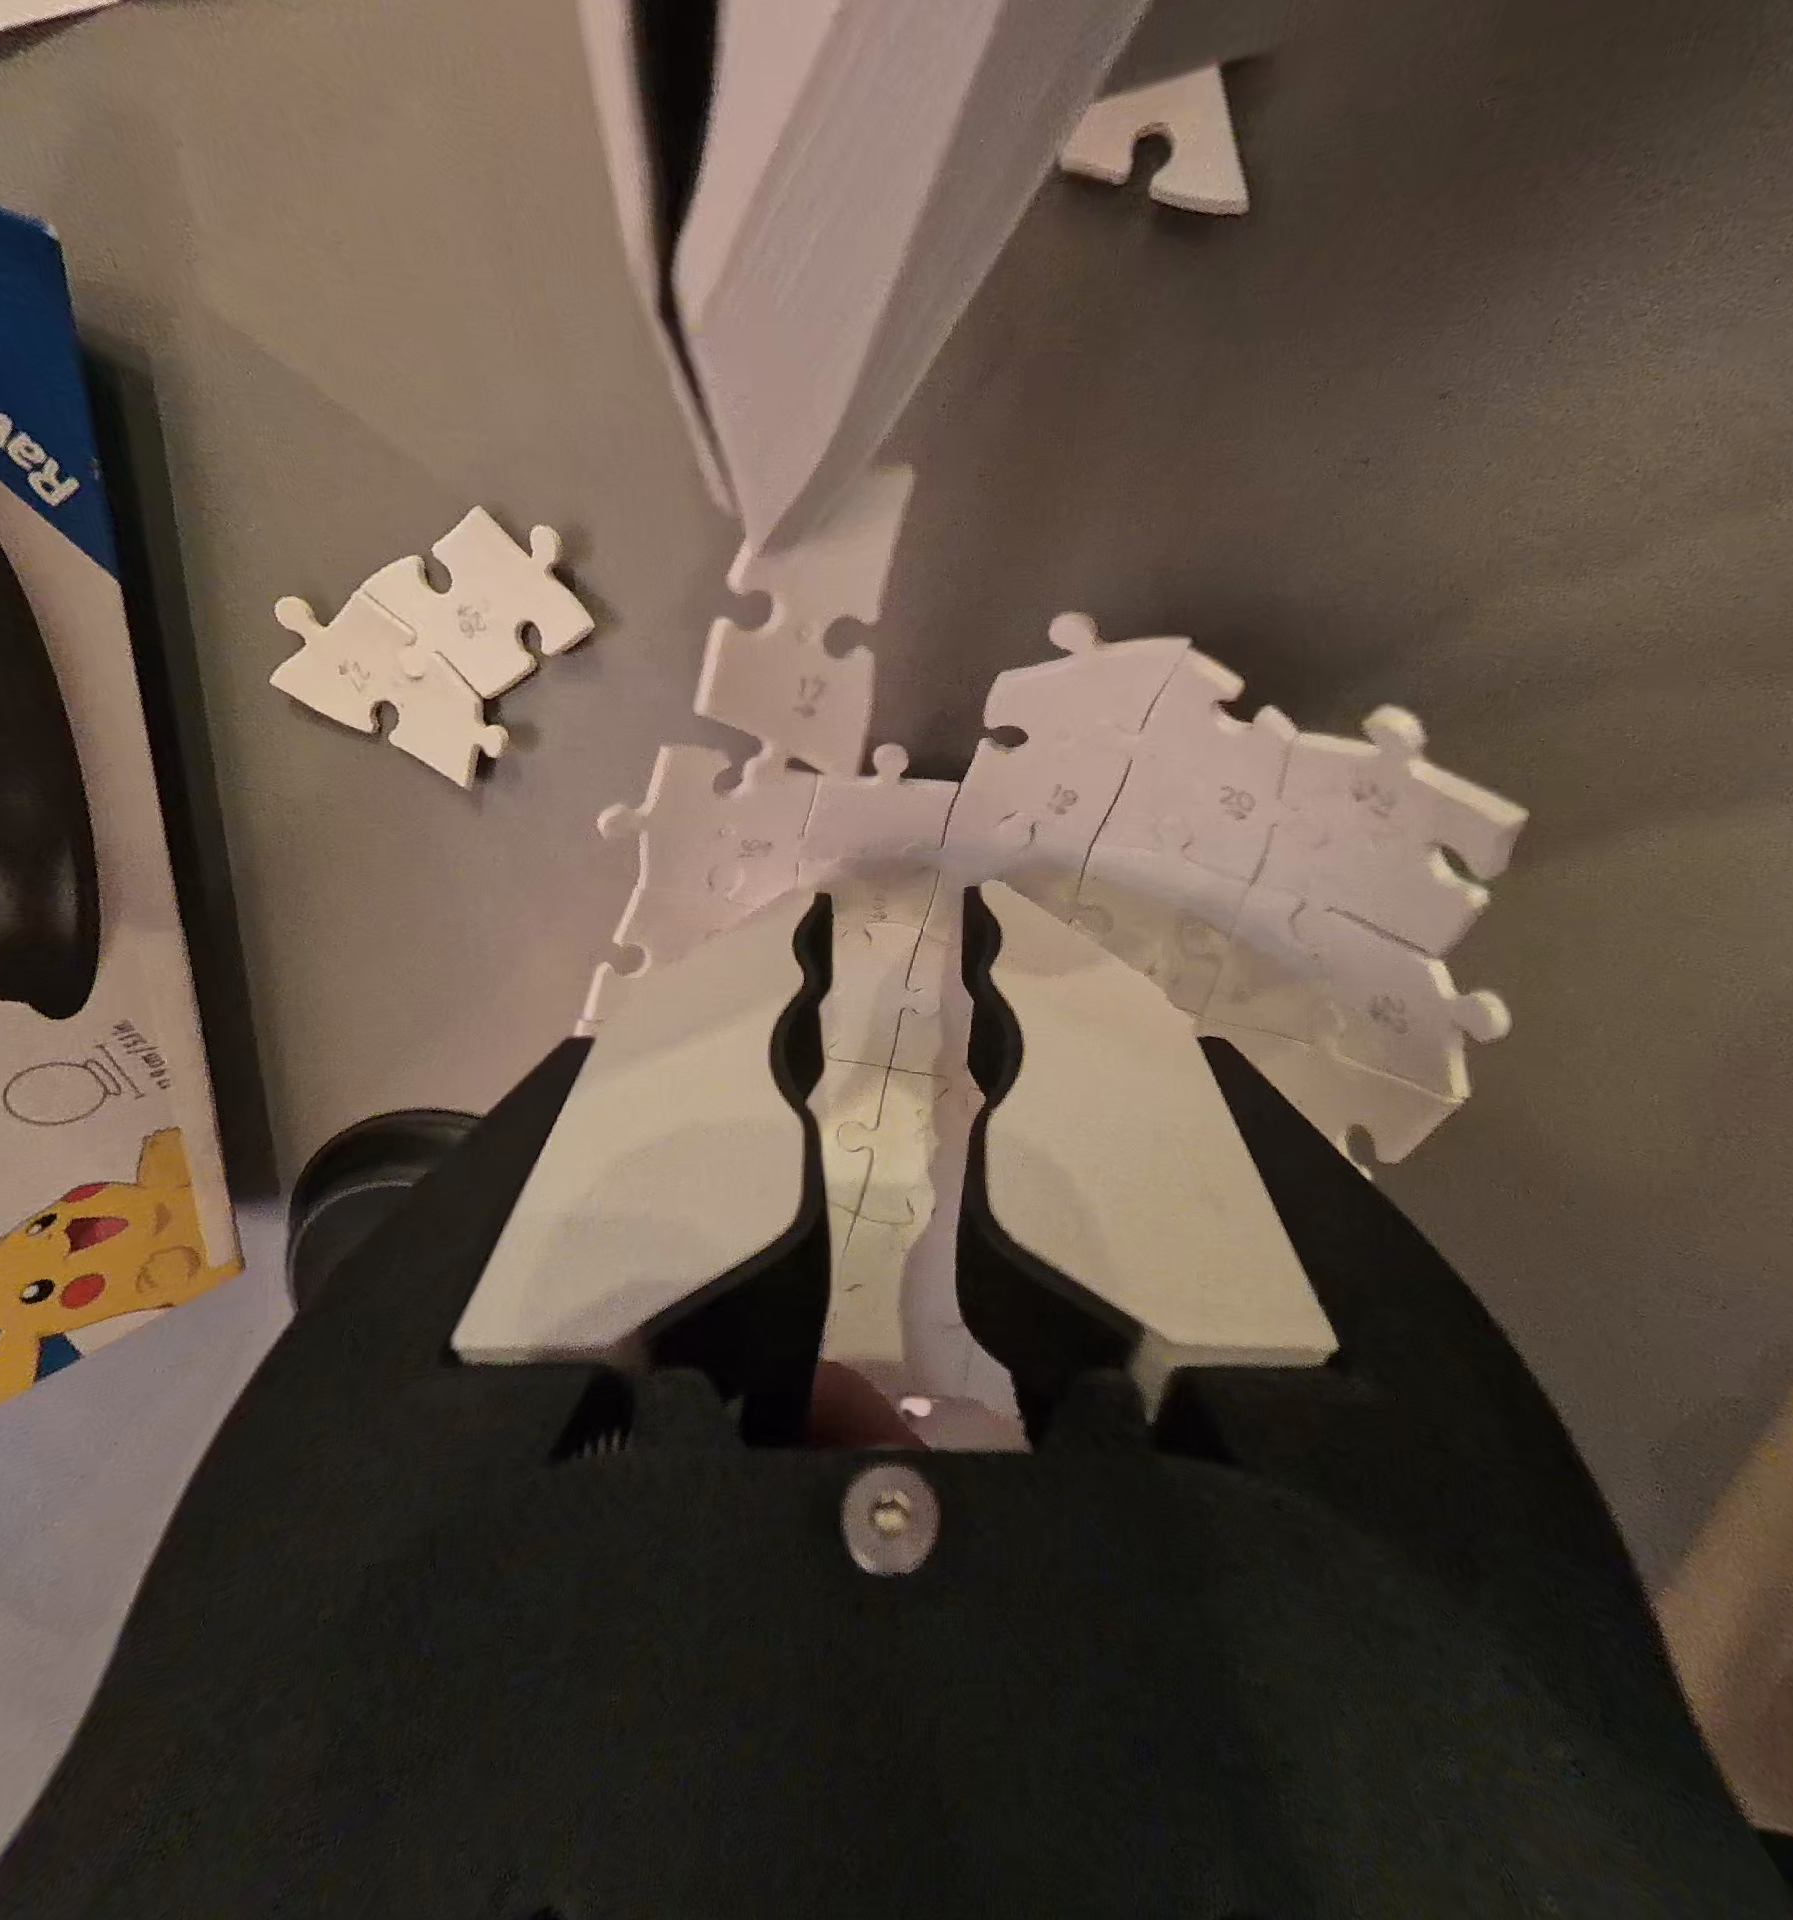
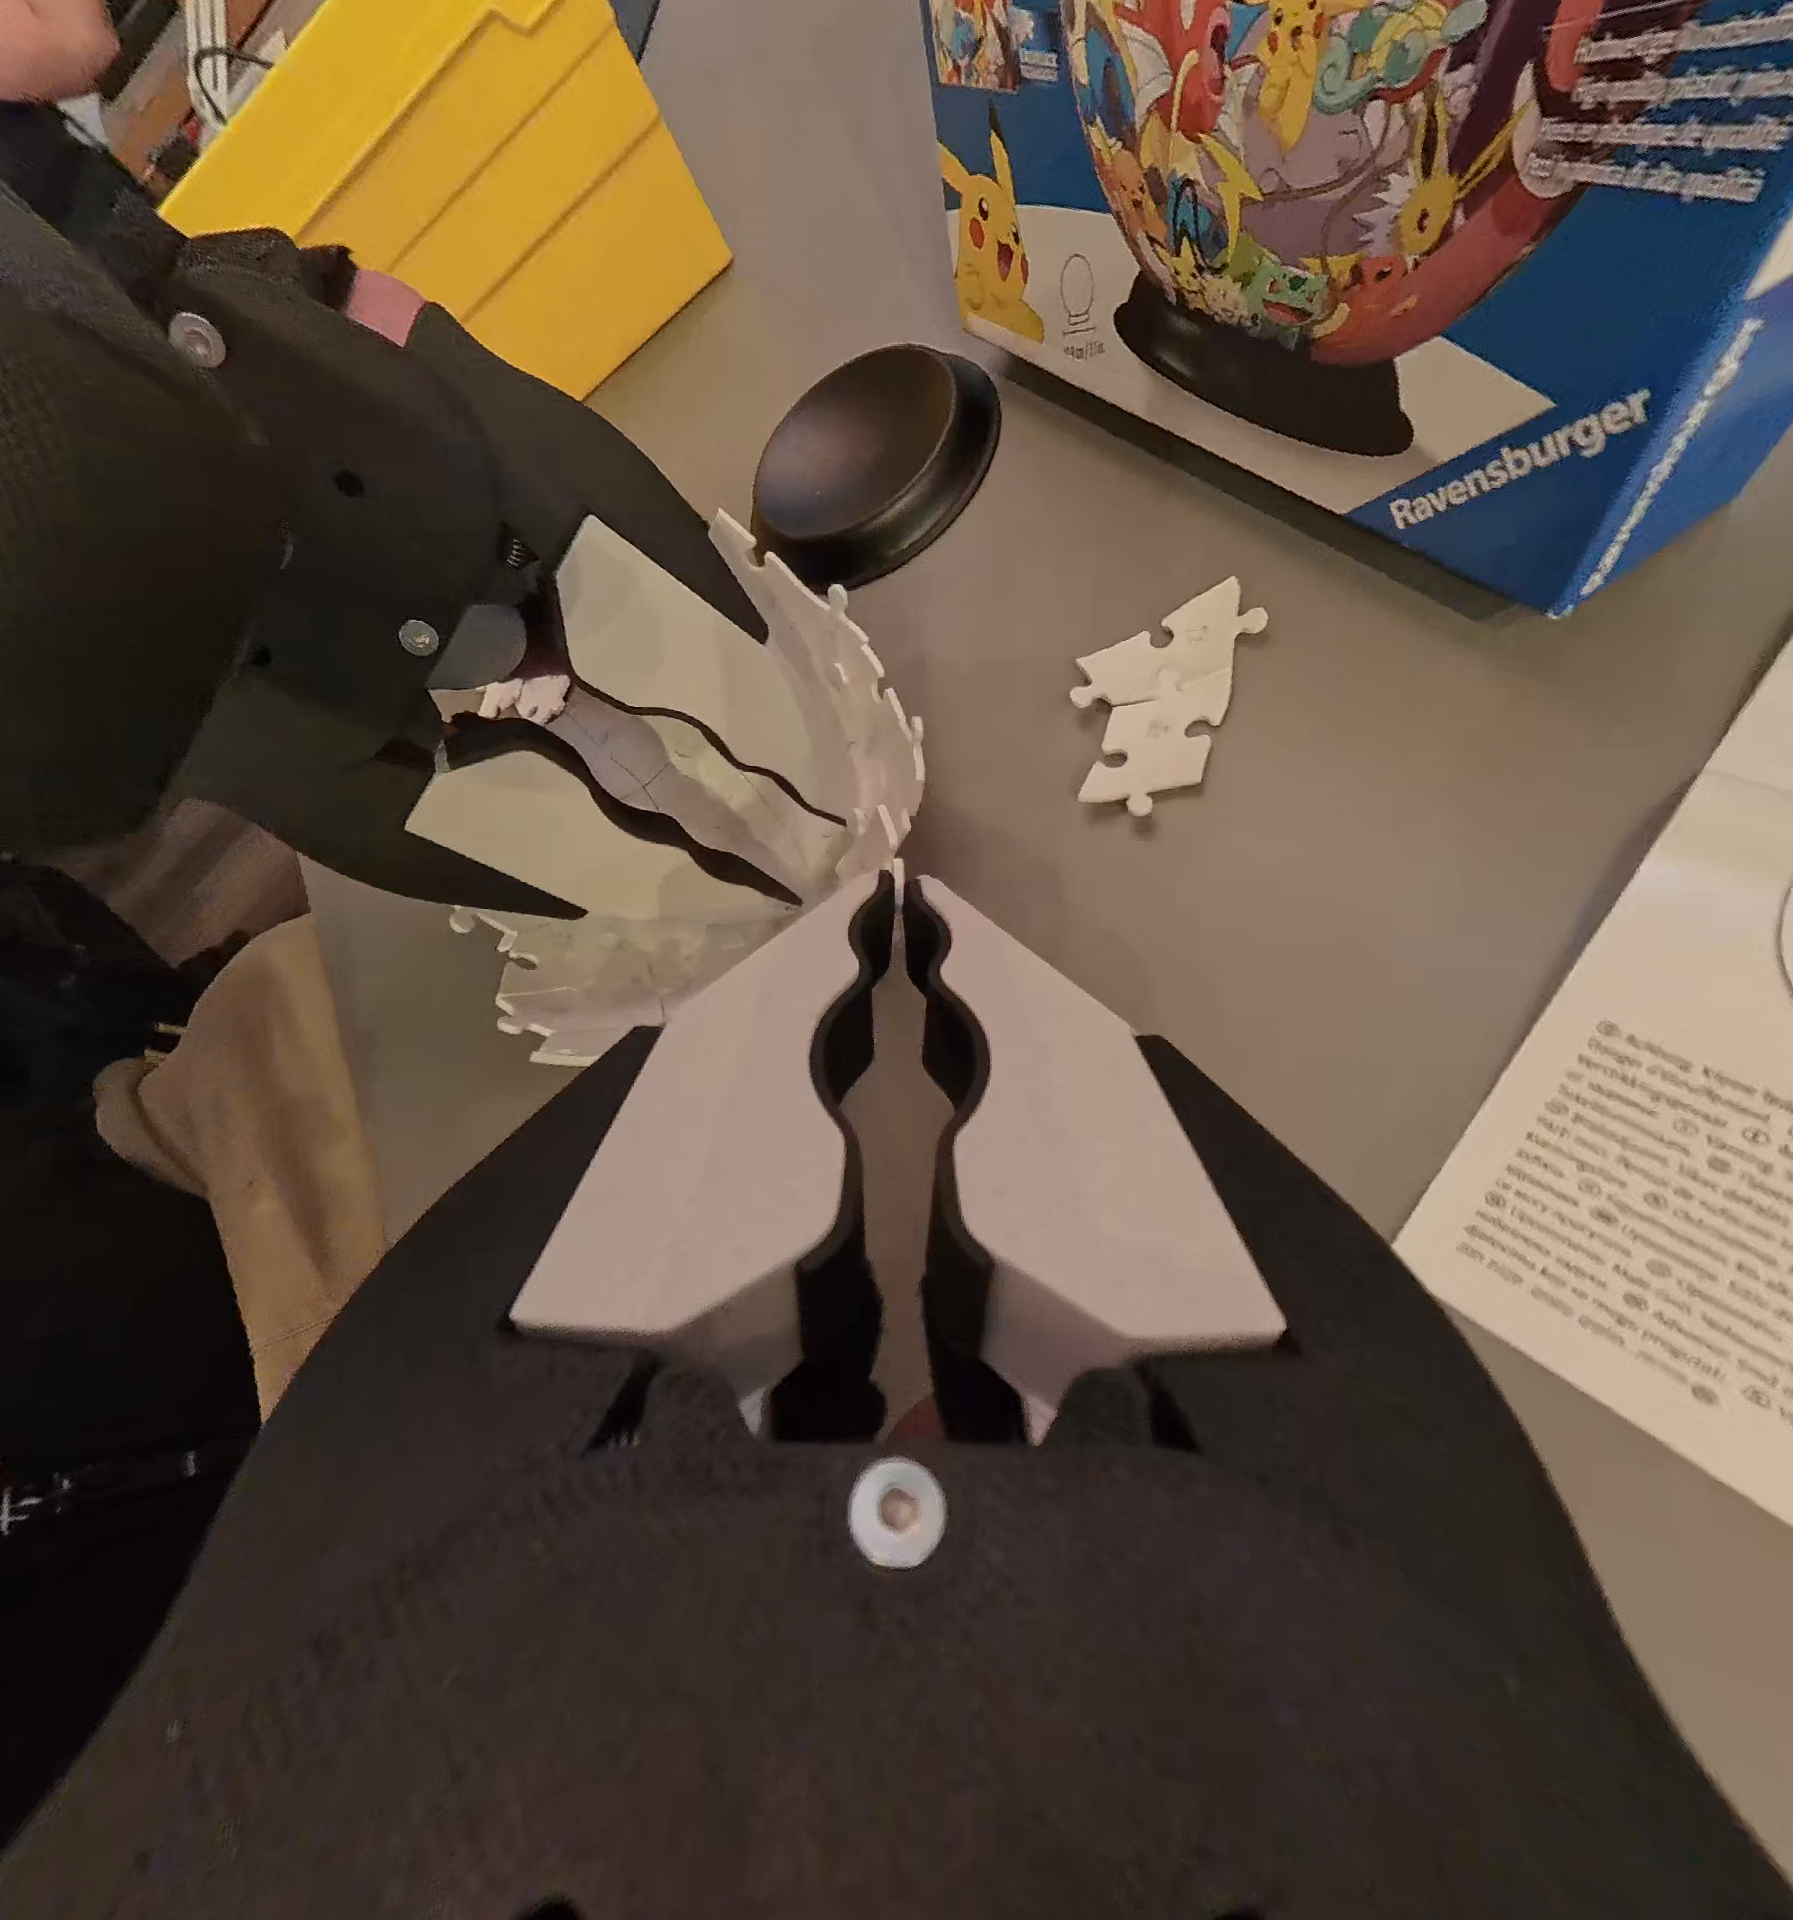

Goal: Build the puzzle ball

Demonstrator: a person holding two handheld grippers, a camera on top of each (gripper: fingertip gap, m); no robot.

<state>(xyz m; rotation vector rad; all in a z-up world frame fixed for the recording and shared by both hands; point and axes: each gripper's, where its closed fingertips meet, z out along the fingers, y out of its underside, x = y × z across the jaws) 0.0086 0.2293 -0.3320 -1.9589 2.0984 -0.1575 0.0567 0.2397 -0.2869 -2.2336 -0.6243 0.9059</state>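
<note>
My left gripper is shut on a curved, partly built puzzle ball section made of white numbered pieces, held above the grey table. My right gripper comes in from the top, shut on a single white puzzle piece. That piece's lower edge meets the section's upper left rim. In the right wrist view my right gripper pinches the piece edge-on at its tips, against the curved section held by the left gripper.
Two joined loose pieces lie on the table. Another piece lies farther off. A black round stand, the puzzle box, a yellow bin and a printed sheet surround the work area. One gripper's finger ends stand about 7 cm off the other's.
</note>
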